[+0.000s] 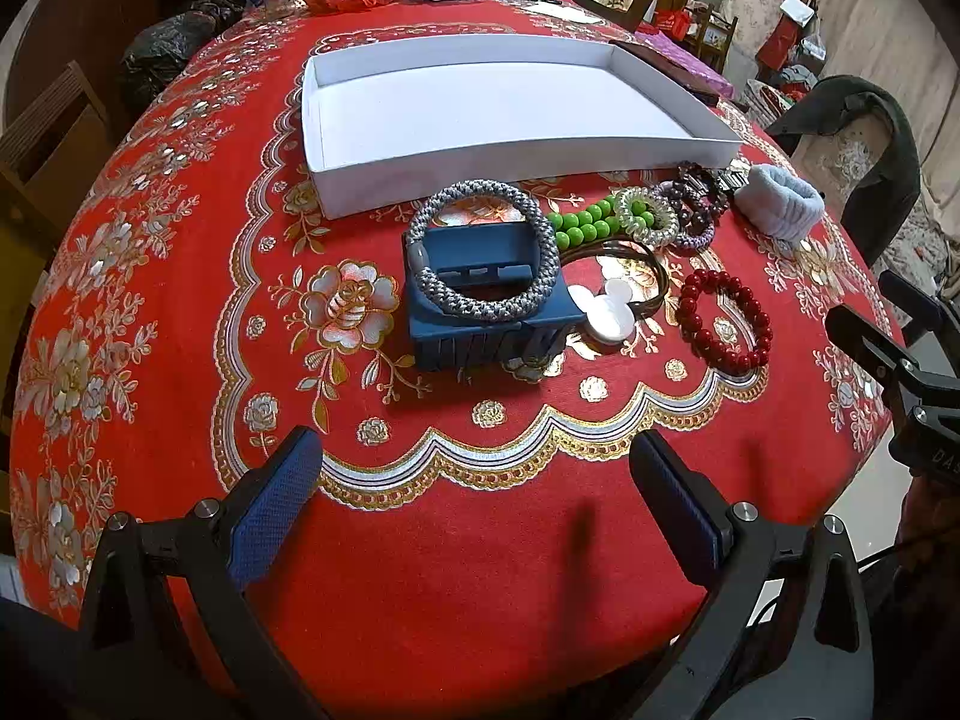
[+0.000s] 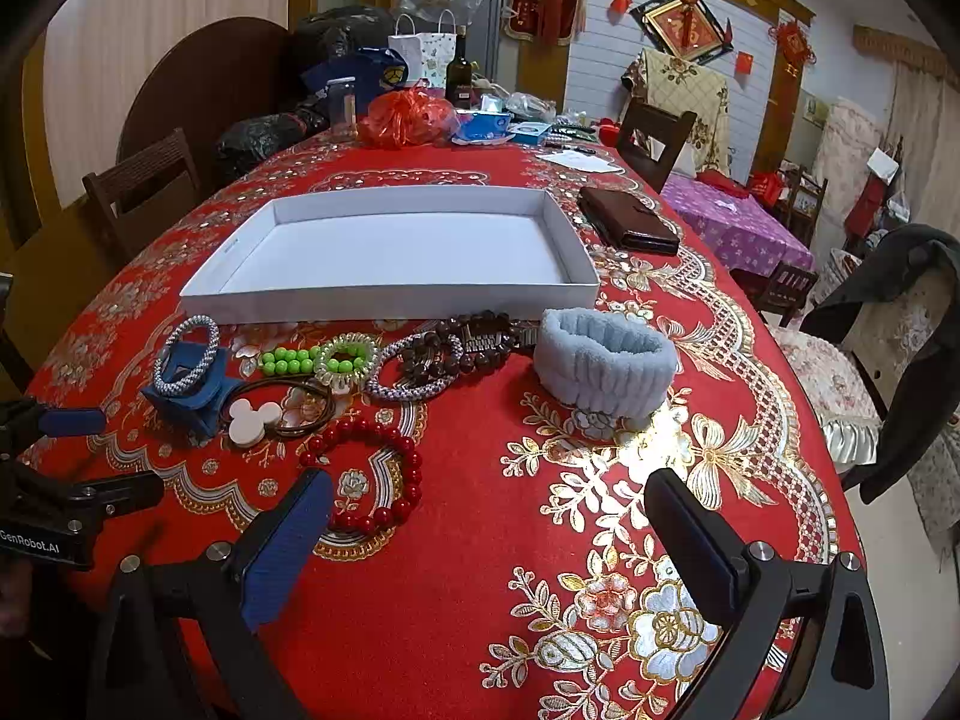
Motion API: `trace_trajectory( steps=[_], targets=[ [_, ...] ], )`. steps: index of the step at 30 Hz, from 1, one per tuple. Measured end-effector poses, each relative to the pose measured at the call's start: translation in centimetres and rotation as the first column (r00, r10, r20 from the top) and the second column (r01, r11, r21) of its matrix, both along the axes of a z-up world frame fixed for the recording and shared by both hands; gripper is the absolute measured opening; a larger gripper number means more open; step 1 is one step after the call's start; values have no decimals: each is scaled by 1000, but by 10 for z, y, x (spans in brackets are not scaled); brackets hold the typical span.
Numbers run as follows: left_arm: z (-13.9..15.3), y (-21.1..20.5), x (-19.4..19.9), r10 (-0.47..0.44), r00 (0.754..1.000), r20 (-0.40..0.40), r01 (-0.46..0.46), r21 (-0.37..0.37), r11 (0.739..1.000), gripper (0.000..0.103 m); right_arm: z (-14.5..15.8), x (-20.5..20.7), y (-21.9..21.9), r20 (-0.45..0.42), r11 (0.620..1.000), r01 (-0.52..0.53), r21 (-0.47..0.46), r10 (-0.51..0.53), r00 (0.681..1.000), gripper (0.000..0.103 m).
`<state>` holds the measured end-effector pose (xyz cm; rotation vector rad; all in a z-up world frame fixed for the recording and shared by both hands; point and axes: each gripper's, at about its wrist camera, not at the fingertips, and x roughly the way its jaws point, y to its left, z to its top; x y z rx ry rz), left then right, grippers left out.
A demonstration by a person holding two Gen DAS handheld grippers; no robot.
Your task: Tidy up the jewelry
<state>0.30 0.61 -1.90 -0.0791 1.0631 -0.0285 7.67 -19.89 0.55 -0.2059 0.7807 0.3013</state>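
With both the left gripper (image 1: 474, 504) and right gripper (image 2: 489, 531) spread wide and holding nothing, advance your right jaws onto the red bead bracelet (image 2: 372, 474) lying just ahead of the left finger, then carry it forward into the white tray (image 2: 390, 300).

We cannot read the raised lettering on the front of the blue hair claw (image 1: 489, 306). The grey braided bracelet (image 1: 483, 252) covers part of its top. The white tray (image 2: 390, 300) hides the cloth behind its near wall, and dark beads (image 2: 456, 348) overlap confusingly.
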Motion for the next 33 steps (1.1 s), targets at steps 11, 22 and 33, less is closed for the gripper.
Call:
trace_trajectory(
  steps=[11, 22, 33],
  targets=[
    [0, 0, 0, 1, 1000, 1, -1, 3, 1000, 103, 0, -1, 1, 3, 1000, -1, -3, 1, 1000, 103],
    [-1, 0, 0, 1, 1000, 1, -1, 1, 1000, 103, 0, -1, 1, 2, 1000, -1, -1, 1, 1000, 103],
    [-4, -1, 0, 3, 1000, -3, -3, 8, 1000, 102, -1, -1, 1, 4, 1000, -1, -1, 1, 1000, 103]
  ],
)
